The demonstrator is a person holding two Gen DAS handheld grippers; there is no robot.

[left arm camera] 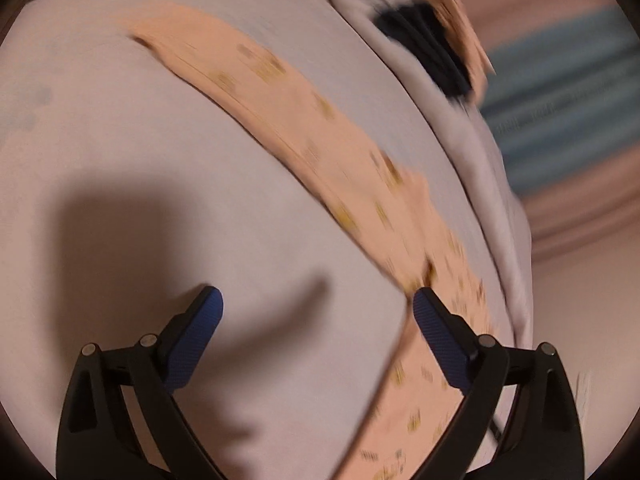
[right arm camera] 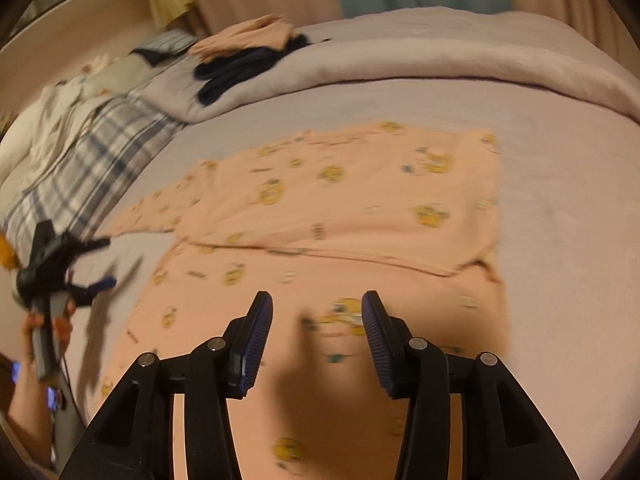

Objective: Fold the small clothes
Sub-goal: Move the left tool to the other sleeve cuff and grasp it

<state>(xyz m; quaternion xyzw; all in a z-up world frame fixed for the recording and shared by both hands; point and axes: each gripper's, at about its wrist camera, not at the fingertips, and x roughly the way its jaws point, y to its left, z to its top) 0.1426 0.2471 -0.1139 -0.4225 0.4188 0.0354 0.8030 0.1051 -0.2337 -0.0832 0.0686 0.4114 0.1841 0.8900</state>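
A peach garment with yellow prints (right arm camera: 340, 216) lies spread on the pale lilac bed sheet (right arm camera: 560, 208), its far part folded over the near part. My right gripper (right arm camera: 317, 312) is open and empty just above the garment's near half. My left gripper (left arm camera: 316, 304) is open and empty over the sheet, its right finger at the garment's edge (left arm camera: 320, 128); it also shows in the right wrist view (right arm camera: 92, 264), held at the garment's left end.
A rolled lilac duvet (right arm camera: 440, 52) lies across the far side. Dark navy clothes (right arm camera: 236, 68) and folded peach clothes (right arm camera: 248, 36) sit on it. A plaid cloth (right arm camera: 88, 160) and white laundry (right arm camera: 52, 108) lie at the left. Curtains hang behind.
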